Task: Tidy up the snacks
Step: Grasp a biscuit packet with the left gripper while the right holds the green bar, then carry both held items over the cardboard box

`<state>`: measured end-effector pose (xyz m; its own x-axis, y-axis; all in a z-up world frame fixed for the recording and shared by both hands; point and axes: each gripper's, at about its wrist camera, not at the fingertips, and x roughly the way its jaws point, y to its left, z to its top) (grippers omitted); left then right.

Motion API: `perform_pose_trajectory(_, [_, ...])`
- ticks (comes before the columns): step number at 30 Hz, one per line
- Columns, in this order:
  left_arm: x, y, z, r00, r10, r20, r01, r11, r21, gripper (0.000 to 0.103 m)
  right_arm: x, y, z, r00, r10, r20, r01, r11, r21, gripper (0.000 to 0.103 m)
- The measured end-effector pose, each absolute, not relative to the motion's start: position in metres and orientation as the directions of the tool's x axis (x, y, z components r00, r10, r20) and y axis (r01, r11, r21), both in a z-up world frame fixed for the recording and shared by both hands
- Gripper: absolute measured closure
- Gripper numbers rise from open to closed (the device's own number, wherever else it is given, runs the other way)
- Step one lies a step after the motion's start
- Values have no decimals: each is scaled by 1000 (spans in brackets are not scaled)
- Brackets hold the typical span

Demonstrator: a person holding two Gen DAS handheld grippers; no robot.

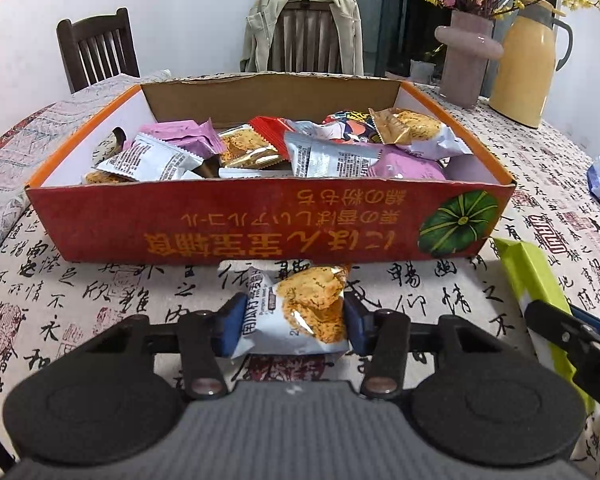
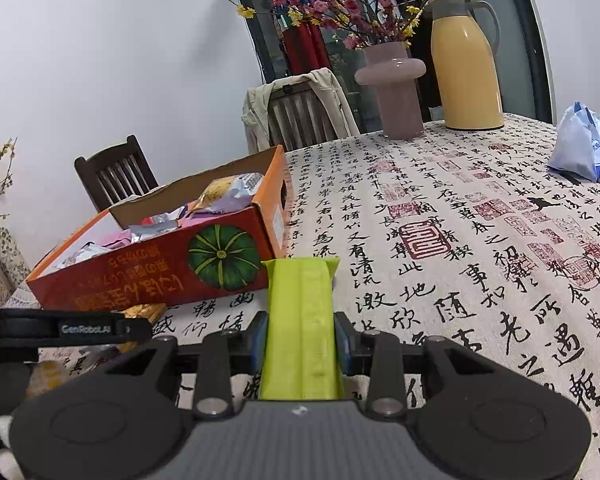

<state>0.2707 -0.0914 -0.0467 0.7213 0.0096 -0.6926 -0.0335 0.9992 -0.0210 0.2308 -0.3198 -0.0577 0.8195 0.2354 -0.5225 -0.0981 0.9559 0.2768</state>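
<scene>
From the left wrist, the left gripper [image 1: 290, 326] has its fingers [image 1: 232, 326] closed on a cracker packet [image 1: 300, 312], held just in front of the red box [image 1: 260, 216], which is already heaped with snacks. From the right wrist, the right gripper [image 2: 302, 344] pinches a green packet [image 2: 300, 320] low over the counter [image 2: 480, 240], near the box's corner (the pumpkin end). A low lift could likely catch either packet on the box's front wall, and the slick wrappers may slip.
</scene>
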Motion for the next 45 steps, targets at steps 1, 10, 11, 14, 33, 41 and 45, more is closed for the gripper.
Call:
perform_pose_trajectory(1, [269,-91,-46,724,7,-690,-31,999,-23,53,231,-320,-58,820,235,-522,-99,956,276,70])
perform_pose_trajectory(10, [236,-83,-15,800,-63,-597,39,998,-52,53,221,-317,-52,843,230,-486,-115,960,254,70])
perform_pose_trajectory(11, [232,-81,-8,816,-67,-574,45,998,-52,53,218,-316,-50,847,233,-478,-120,959,255,70])
perform_pose_trajectory(14, [226,-73,13,859,-63,-508,42,998,-54,52,211,-309,-31,863,262,-433,-161,953,255,70])
perform_pose_trajectory(33, [316,-1,30,921,119,-371,-166,981,-97,52,341,-219,26,894,303,-331,-257,950,175,70])
perform_pose_trajectory(41, [314,5,19,928,120,-353,-161,983,-89,46,349,-216,2,899,282,-335,-243,958,154,69])
perform_pose_trajectory(45, [307,5,20,933,151,-326,-190,978,-91,17,345,-217,-1,894,278,-350,-237,959,157,61])
